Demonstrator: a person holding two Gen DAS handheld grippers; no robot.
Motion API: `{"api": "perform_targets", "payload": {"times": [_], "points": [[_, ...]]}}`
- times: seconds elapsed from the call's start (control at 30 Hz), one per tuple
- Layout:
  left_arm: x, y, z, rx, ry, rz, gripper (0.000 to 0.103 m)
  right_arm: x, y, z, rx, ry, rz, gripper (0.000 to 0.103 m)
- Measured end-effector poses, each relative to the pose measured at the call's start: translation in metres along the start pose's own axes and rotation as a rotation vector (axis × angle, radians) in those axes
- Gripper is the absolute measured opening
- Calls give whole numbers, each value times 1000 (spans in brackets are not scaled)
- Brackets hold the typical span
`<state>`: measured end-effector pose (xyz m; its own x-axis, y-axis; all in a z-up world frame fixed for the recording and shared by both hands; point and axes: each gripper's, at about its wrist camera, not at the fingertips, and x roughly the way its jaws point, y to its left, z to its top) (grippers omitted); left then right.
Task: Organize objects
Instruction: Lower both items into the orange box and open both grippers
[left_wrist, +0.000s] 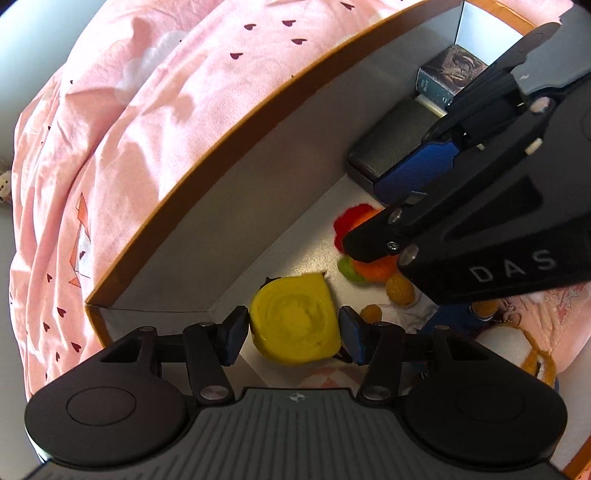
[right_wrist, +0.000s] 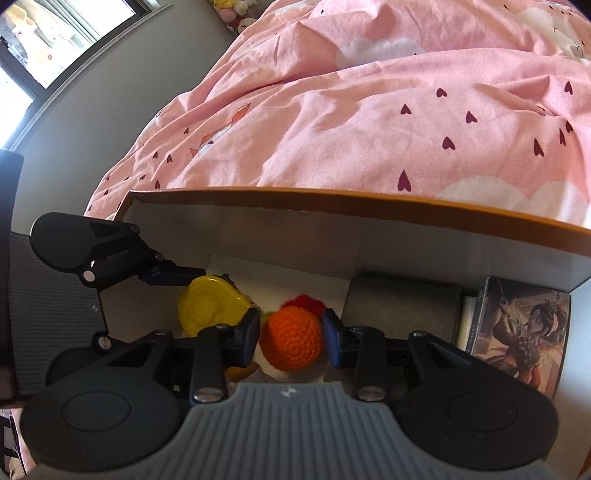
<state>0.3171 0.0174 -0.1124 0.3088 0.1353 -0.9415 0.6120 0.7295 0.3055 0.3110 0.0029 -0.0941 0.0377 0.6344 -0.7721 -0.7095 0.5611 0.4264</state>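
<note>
We see both grippers reaching down into an open cardboard box (left_wrist: 207, 155) with an orange-brown rim and grey inner walls, set against a pink duvet (left_wrist: 129, 122) printed with small dark hearts.

The left gripper (left_wrist: 294, 328) has its blue pads on either side of a yellow tape measure (left_wrist: 295, 325), a rounded yellow case lying in the near corner of the box. The pads sit right at its flanks and appear to press on it, so we read it as gripped.

The right gripper (right_wrist: 291, 334) closes on an orange crocheted ball (right_wrist: 291, 338), part of a crocheted toy with a red piece (right_wrist: 303, 301) behind it and a green bit at the side. Both pads touch the ball's sides.

In the left wrist view, the right gripper (left_wrist: 369, 251) comes in from the upper right, its tips at the orange and red yarn near the middle of the box floor, just beside the tape measure.

Further along the box lie a dark grey textured case (right_wrist: 402, 310) and, beyond it, a card box with printed fantasy artwork (right_wrist: 517, 328), standing against the end wall. A window (right_wrist: 33, 48) shows at the upper left of the right wrist view.
</note>
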Motion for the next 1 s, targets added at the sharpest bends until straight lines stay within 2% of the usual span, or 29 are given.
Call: {"api": "perform_targets", "payload": {"times": [0.23,0.43,0.57,0.77,0.87,0.9,1.0], "points": [[-4,-1,-11,4,-17,0,66,-14,5,1,-22,-24,-8,43],[-32,-2,-22,-29,-72,11,70,-37,10,-1,-29,-58,-31,44],[-69,-1,-37,-84,-146,21,70,-60,18,-6,-52,-97,-49,45],[-140,-7,-71,-138,-270,103,70,-112,45,-21,-126,-214,-99,52],[-176,-10,-93,-162,-317,139,72,-144,64,-36,-184,-288,-122,59],[-186,-4,-87,-173,-332,149,73,-155,71,-41,-204,-316,-127,64],[-212,-12,-93,-223,-384,173,75,-182,89,-59,-242,-381,-141,69]]}}
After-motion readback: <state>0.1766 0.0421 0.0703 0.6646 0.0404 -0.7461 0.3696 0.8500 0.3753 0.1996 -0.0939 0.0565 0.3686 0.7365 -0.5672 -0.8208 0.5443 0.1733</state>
